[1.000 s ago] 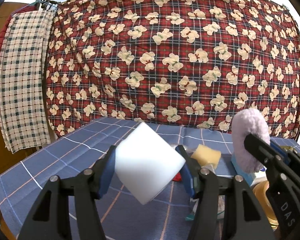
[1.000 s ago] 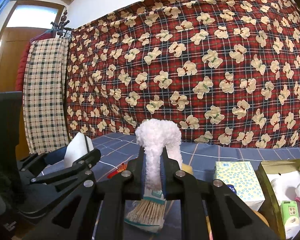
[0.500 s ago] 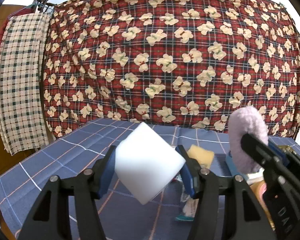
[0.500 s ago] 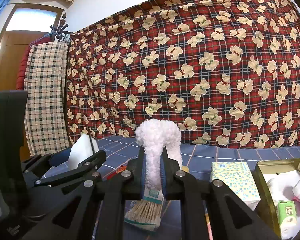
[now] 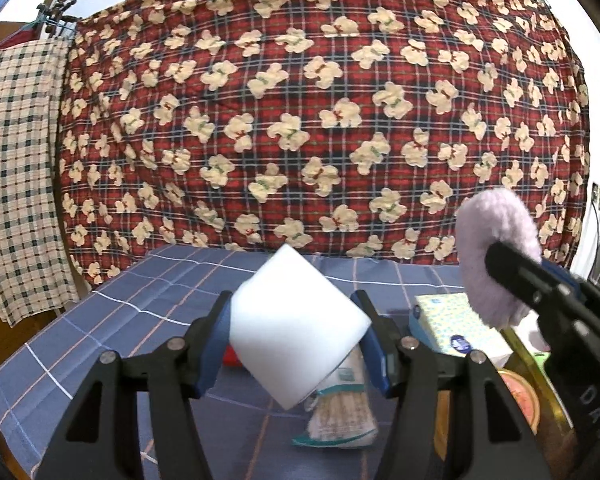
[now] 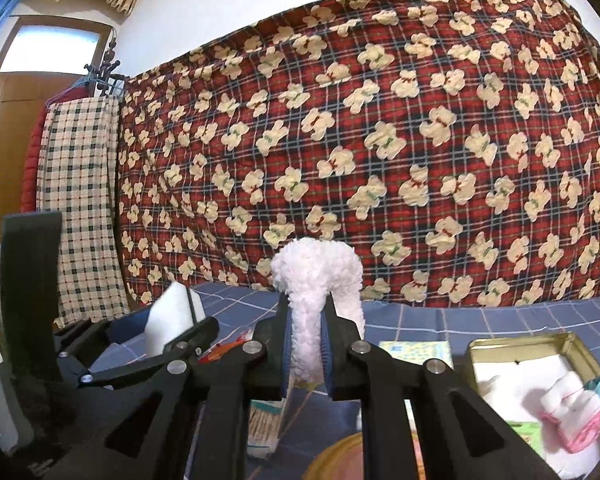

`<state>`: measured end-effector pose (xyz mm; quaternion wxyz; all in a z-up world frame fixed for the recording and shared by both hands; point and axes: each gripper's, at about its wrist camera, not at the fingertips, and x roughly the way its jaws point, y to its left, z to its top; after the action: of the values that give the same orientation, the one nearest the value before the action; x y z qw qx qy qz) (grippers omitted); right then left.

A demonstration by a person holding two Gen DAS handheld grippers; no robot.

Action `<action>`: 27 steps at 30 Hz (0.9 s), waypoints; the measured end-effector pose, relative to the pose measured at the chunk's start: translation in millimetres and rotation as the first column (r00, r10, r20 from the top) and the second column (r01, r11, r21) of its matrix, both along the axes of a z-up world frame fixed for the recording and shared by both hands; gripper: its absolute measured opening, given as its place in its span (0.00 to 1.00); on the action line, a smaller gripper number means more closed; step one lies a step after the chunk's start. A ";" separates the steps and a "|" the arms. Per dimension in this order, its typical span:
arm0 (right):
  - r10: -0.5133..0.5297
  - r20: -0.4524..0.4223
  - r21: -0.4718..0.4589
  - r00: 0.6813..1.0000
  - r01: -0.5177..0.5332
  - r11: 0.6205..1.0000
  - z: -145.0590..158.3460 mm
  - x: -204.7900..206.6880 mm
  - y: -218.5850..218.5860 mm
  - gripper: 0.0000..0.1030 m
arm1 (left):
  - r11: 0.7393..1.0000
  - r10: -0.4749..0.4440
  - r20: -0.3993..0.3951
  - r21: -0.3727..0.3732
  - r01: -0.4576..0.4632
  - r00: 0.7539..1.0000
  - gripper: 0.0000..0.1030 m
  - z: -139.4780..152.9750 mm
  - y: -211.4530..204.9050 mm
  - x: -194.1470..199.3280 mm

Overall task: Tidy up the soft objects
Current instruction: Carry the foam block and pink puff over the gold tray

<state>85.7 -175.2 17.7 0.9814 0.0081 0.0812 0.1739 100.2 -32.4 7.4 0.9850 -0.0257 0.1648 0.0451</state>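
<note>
The left claw (image 5: pixel 296 344) gripped a white foam block (image 5: pixel 298 326) by opposite faces, lifted above the blue checked surface (image 5: pixel 112 328). The right claw (image 6: pixel 306 354) pinched a fluffy white cloth (image 6: pixel 316 276). Both looked light and squashy, needing only gentle grips.

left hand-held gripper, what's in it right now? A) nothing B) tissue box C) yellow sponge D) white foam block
D: the left hand-held gripper is clamped on a white foam block, tilted on its corner between the blue pads, up off the blue checked tablecloth.
</note>
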 end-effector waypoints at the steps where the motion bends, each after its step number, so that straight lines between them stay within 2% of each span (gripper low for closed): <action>1: -0.003 0.003 -0.002 1.000 0.003 1.000 2.2 -1.3 -2.9 0.13 | 1.000 -0.010 -0.004 -0.004 0.010 1.000 0.57 1.4 -3.1 0.8; 7: -0.024 0.001 -0.011 1.000 0.024 1.000 11.8 -4.0 -19.9 0.14 | 0.996 -0.084 -0.016 0.000 0.084 0.996 0.56 12.3 -30.0 4.1; 15: -0.075 -0.027 -0.019 0.997 0.074 0.997 21.2 0.1 -59.7 0.14 | 0.977 -0.211 -0.066 -0.001 0.212 0.975 0.56 20.9 -76.5 11.6; 21: -0.133 -0.090 -0.023 0.987 0.131 0.991 19.6 9.2 -107.1 0.14 | 0.948 -0.318 -0.136 -0.018 0.318 0.938 0.56 18.2 -120.7 21.5; 25: -0.184 -0.154 -0.036 0.971 0.181 0.983 12.7 17.8 -143.0 0.14 | 0.919 -0.390 -0.182 -0.021 0.393 0.903 0.57 13.3 -155.8 25.7; 27: -0.211 -0.189 -0.039 0.959 0.208 0.977 8.9 22.1 -161.5 0.14 | 0.911 -0.407 -0.194 -0.010 0.413 0.893 0.57 10.4 -170.6 26.7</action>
<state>107.8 -336.6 26.6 0.9819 0.0240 0.1759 0.0667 126.9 -203.1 17.8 0.9520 0.0298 0.2600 -0.1586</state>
